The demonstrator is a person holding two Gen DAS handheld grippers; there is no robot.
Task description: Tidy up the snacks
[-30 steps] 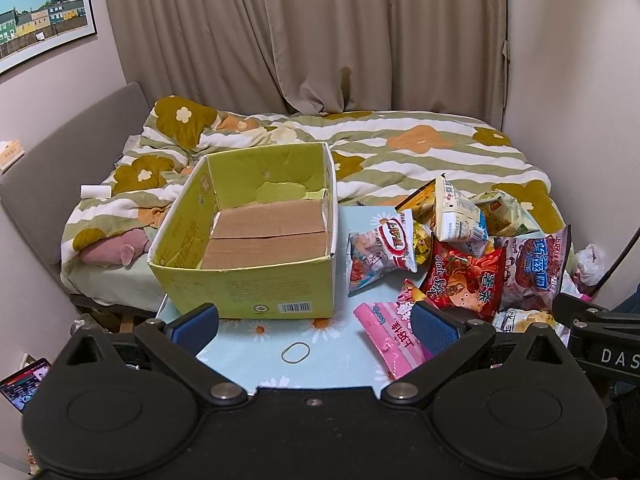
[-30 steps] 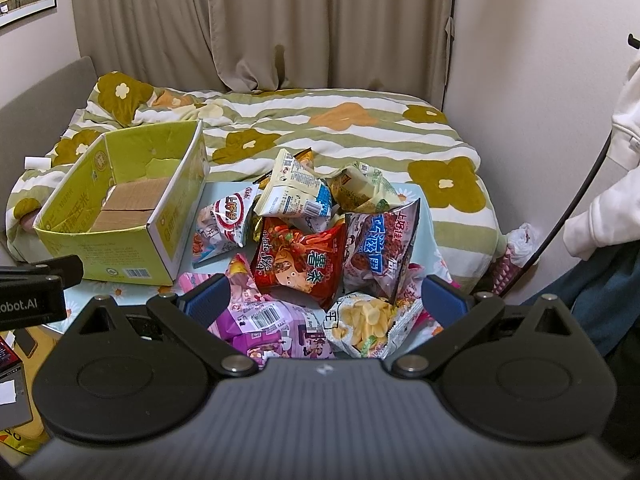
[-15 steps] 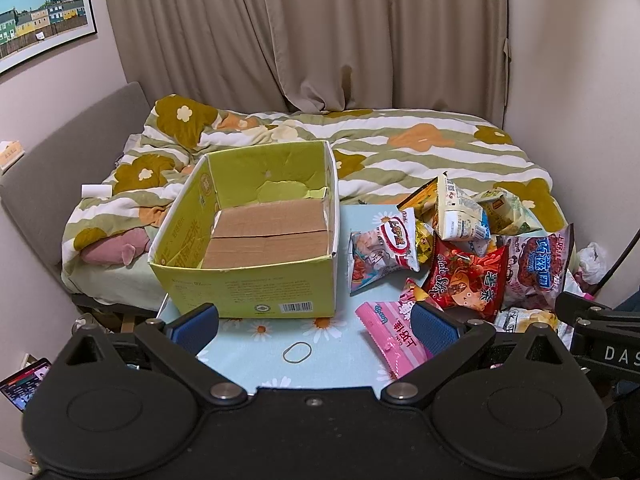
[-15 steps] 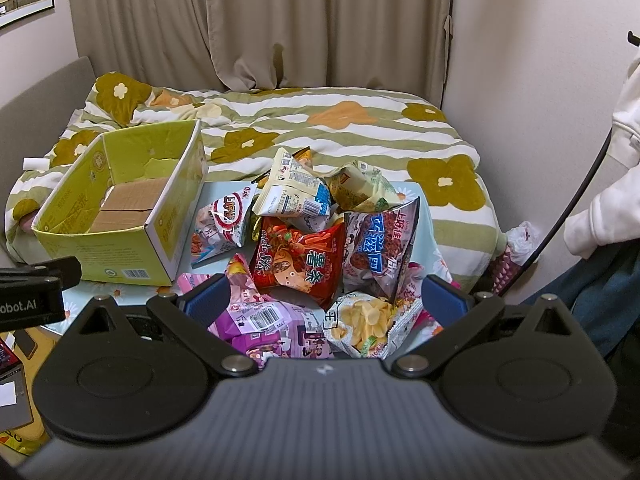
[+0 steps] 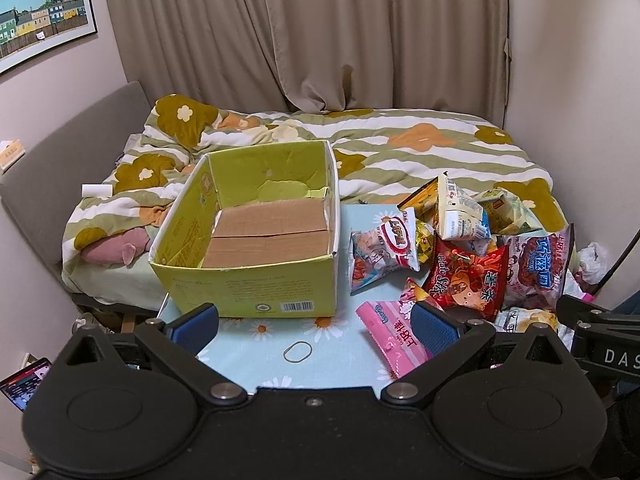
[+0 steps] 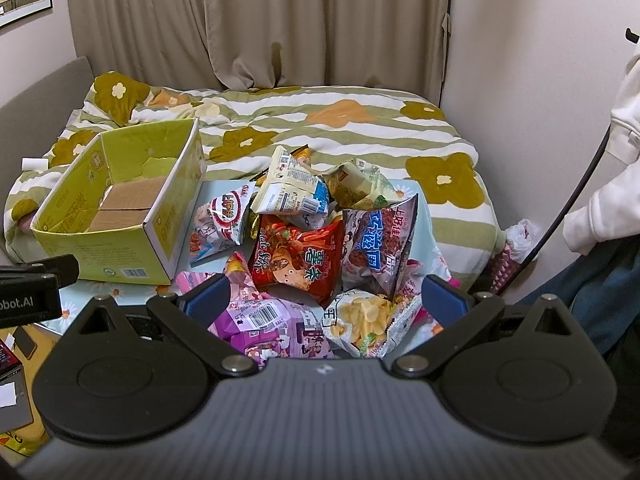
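Blue pads tipped both of our tools. Our left gripper [image 5: 314, 326] sat low in the frame's centre with its jaws spread wide and nothing between them, above the pale blue daisy-print tablecloth [image 5: 256, 332]. A rubber band [image 5: 297, 351] lay on the cloth in the gap between the fingers. Just beyond the left pad [image 5: 194, 326] stood the yellow-green cardboard box [image 5: 256, 240], open at the top, showing only its brown flaps inside. At the right pad, a pink snack packet [image 5: 390, 334] lay flat, partly hidden behind it.

Our right gripper [image 6: 326, 300] also hung with its jaws wide apart and holding nothing, low in its own frame, over the snack pile. Between its fingers lay a purple snack bag [image 6: 264, 320] with a barcode and a bag of potato chips [image 6: 366, 320]. Above these in the frame a red potato-stick bag [image 6: 298, 258] leaned, with a blue-labelled clear bag [image 6: 378, 246] to its right and a red-and-white bag [image 6: 222, 226] to its left, beside the box's wall. At the back of the pile sat a cream bag [image 6: 290, 194] and a pale green bag [image 6: 358, 186].

Behind the table stretched a bed with a striped flower quilt [image 6: 340, 128], and beige curtains [image 5: 320, 32] filled the upper frame. A framed picture [image 5: 40, 12] hung at upper left.
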